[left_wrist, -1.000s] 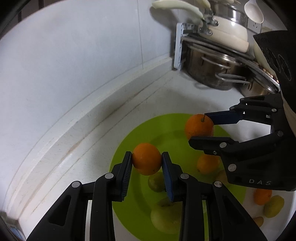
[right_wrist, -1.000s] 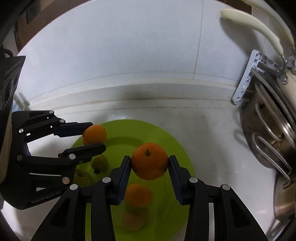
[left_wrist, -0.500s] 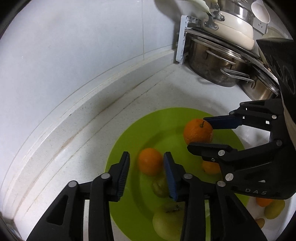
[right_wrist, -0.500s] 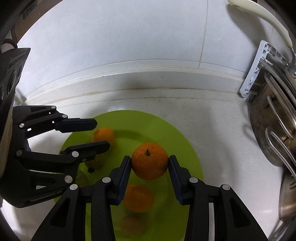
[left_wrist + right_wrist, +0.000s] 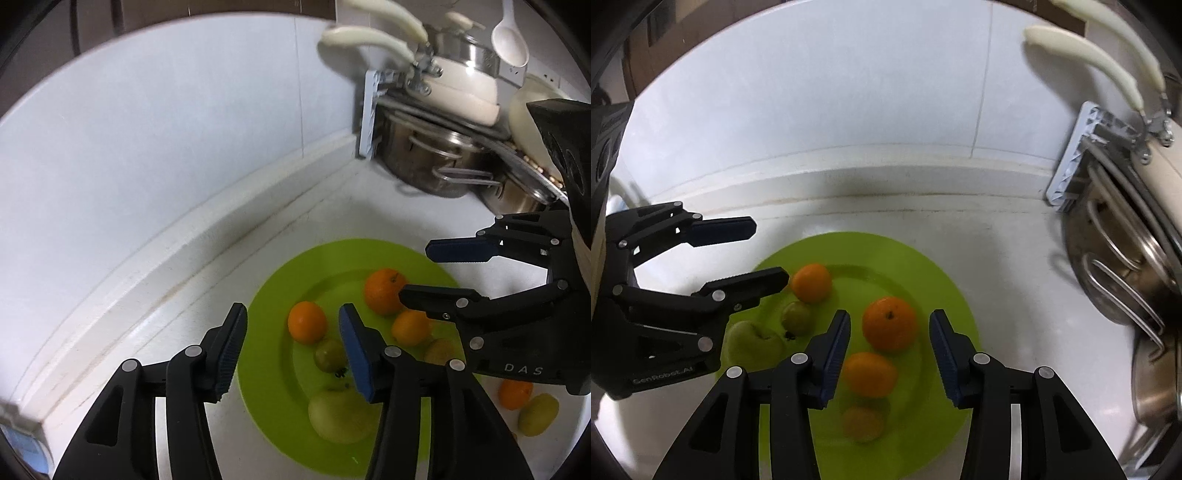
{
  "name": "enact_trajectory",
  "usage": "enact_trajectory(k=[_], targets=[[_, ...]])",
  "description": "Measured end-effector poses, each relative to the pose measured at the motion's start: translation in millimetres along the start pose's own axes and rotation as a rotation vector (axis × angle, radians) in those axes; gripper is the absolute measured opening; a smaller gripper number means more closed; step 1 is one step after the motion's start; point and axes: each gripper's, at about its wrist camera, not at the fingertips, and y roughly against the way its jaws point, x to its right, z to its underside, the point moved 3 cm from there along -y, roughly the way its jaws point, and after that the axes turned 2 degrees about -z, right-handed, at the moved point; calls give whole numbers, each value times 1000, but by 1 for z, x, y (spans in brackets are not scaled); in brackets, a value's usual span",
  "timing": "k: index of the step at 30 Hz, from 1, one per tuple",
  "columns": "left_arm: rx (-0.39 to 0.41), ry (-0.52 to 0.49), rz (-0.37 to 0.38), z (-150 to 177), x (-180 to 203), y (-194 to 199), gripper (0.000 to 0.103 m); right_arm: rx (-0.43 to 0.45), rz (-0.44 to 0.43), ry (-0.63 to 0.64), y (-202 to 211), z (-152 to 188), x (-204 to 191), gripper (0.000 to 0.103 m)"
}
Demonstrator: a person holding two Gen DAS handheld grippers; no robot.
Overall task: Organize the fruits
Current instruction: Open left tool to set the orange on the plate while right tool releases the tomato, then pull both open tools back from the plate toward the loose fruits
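Note:
A lime-green plate (image 5: 273,291) (image 5: 934,280) lies on the white counter. On it lie a small orange (image 5: 307,322) (image 5: 811,283), a larger orange with a stem mark (image 5: 383,291) (image 5: 889,323), a third orange (image 5: 410,327) (image 5: 869,373), a small green fruit (image 5: 329,355) (image 5: 796,317), a green apple (image 5: 340,414) (image 5: 753,343) and a blurred yellowish fruit (image 5: 862,423). My left gripper (image 5: 291,350) (image 5: 753,254) is open and empty above the small orange. My right gripper (image 5: 890,360) (image 5: 439,271) is open and empty above the larger orange.
An orange (image 5: 515,393) and a yellow-green fruit (image 5: 537,414) lie on the counter right of the plate. Steel pots (image 5: 436,166) (image 5: 1123,266) on a rack stand at the back right by the tiled wall. A white backsplash ledge (image 5: 849,184) runs behind the plate.
Both grippers have opened and let their oranges go onto the plate. Both have drawn up and back from the fruit.

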Motion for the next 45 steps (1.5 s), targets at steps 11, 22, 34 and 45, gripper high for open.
enact_trajectory(k=[11,22,34,45], targets=[[122,18,7,1,18,79,59,143,54,-13,81,15,-19,45],[232,-28,16,28,57,158,67,276,118,-53,163,54,-30,55],[260,-92,60,60,100,194,69,325,184,-77,215,111,-40,60],[258,-125,118,88,126,193,69,281,217,-70,223,152,-39,60]])
